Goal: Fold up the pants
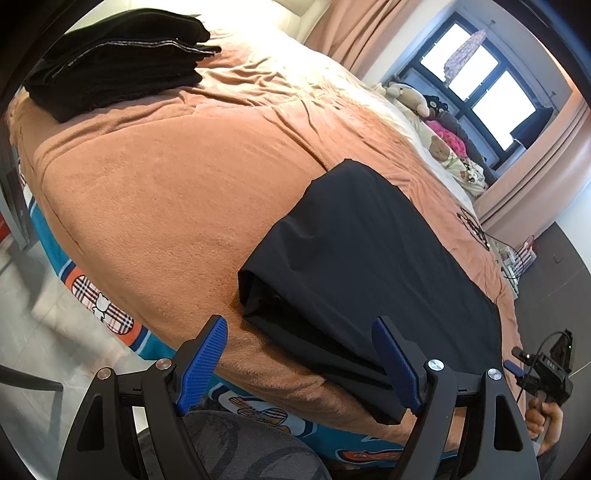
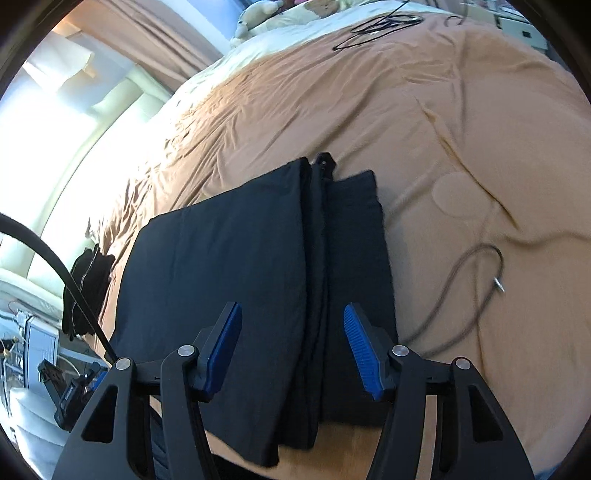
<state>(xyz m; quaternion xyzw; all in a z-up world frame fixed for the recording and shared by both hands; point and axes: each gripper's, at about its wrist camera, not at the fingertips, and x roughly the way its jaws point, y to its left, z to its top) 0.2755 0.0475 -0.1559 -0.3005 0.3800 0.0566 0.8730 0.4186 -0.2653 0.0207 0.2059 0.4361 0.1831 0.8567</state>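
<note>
Black pants [image 1: 369, 251] lie folded into a flat oblong on the orange blanket [image 1: 166, 184], at the bed's near edge. My left gripper [image 1: 299, 323] is open wide over that edge. Its right finger [image 1: 395, 362] hangs over the pants' near corner, and its left finger [image 1: 201, 362] is over bare blanket. In the right wrist view the folded pants [image 2: 229, 266] show layered edges down the middle. My right gripper [image 2: 292, 307] stands open just above them, with the pads [image 2: 225, 339] apart from the cloth. A hand [image 1: 550, 413] holds the right gripper's handle.
A stack of folded black clothes [image 1: 110, 59] sits at the bed's far left corner. Plush toys [image 1: 410, 96] line the far side under the window. A brown cable [image 2: 480, 295] and a black cable [image 2: 380, 26] lie on the blanket [image 2: 443, 129]. Tiled floor [image 1: 29, 295] lies left.
</note>
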